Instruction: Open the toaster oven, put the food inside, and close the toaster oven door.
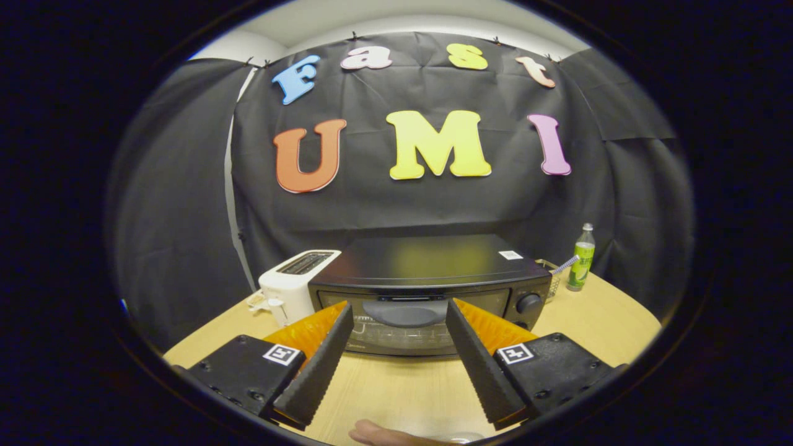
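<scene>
Two fingers (399, 310) apart—oven (427, 291) (seemingly shut) ahead

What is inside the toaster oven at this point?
The toaster oven door is closed; a wire rack shows faintly through the glass, while any food is indiscernible. The open gripper is just before its handle.

the camera rides on the gripper (399, 306) and looks forward along its two fingers (316, 365), which rise spread apart from the bottom of the view with nothing between them. it sits low over the table (396, 384), facing the oven (427, 291) head-on and near, the door handle framed between the fingertips. the fisheye takes in a toaster (294, 285) to the oven's left, a bottle (581, 257) well to its right, and the booth wall (403, 204) behind. a fingertip (384, 435) shows beneath the fingers.
</scene>
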The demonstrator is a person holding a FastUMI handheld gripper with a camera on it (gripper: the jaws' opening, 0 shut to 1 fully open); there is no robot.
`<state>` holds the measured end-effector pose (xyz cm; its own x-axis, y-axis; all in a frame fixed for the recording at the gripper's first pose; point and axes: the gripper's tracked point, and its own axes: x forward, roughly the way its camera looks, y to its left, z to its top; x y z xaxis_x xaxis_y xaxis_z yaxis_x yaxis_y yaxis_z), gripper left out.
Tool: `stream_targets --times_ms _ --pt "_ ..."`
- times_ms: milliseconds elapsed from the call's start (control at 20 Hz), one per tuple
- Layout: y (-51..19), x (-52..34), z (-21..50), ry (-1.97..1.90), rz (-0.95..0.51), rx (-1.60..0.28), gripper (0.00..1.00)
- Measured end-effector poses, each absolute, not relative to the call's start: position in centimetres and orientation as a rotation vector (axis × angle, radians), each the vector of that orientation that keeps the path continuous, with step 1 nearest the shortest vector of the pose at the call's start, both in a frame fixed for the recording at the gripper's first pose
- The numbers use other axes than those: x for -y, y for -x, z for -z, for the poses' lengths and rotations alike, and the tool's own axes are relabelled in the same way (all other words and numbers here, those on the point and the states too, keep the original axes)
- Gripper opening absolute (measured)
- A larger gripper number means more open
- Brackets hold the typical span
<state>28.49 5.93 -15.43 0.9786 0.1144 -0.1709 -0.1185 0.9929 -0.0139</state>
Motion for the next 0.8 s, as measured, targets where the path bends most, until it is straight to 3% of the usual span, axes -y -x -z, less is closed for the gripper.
stream_targets --times_ms 150,800 --pt "-30.3 -6.1 14.5 0.052 -0.100 -0.096 1.00" --pt "-35.5 -6.3 17.5 0.024 -0.064 -0.176 1.00"
